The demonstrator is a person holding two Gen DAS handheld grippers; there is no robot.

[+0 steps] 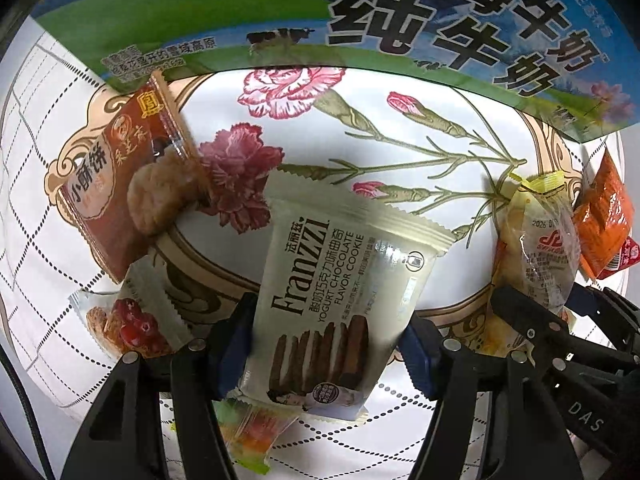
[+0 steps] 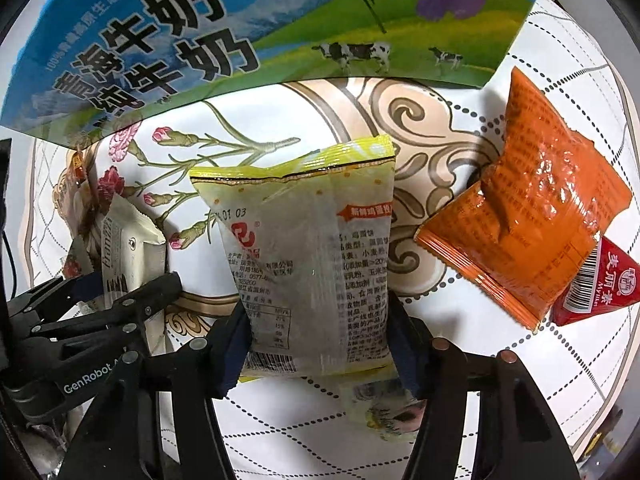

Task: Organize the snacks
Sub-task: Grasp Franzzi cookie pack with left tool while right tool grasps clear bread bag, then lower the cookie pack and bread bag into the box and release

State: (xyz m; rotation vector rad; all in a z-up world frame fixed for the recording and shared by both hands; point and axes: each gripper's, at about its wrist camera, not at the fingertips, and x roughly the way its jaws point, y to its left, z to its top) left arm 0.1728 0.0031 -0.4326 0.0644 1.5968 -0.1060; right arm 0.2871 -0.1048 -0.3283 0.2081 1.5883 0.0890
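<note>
My left gripper (image 1: 328, 340) is shut on a white Franzzi cookie packet (image 1: 340, 292) and holds it above the floral tablecloth. My right gripper (image 2: 316, 344) is shut on a yellow-green egg cake packet (image 2: 308, 256); it also shows at the right of the left wrist view (image 1: 536, 248). The left gripper and its packet show at the left of the right wrist view (image 2: 120, 256). A blue and green milk carton box (image 1: 360, 20) stands just behind both packets, and it fills the top of the right wrist view (image 2: 240, 32).
A brown pastry packet (image 1: 120, 184) lies left, a clear packet with red fruit (image 1: 124, 320) below it. An orange packet (image 2: 532, 216) and a small red packet (image 2: 592, 280) lie right. Another clear packet (image 1: 248, 432) lies under the left gripper. The tablecloth (image 1: 400, 152) covers the table.
</note>
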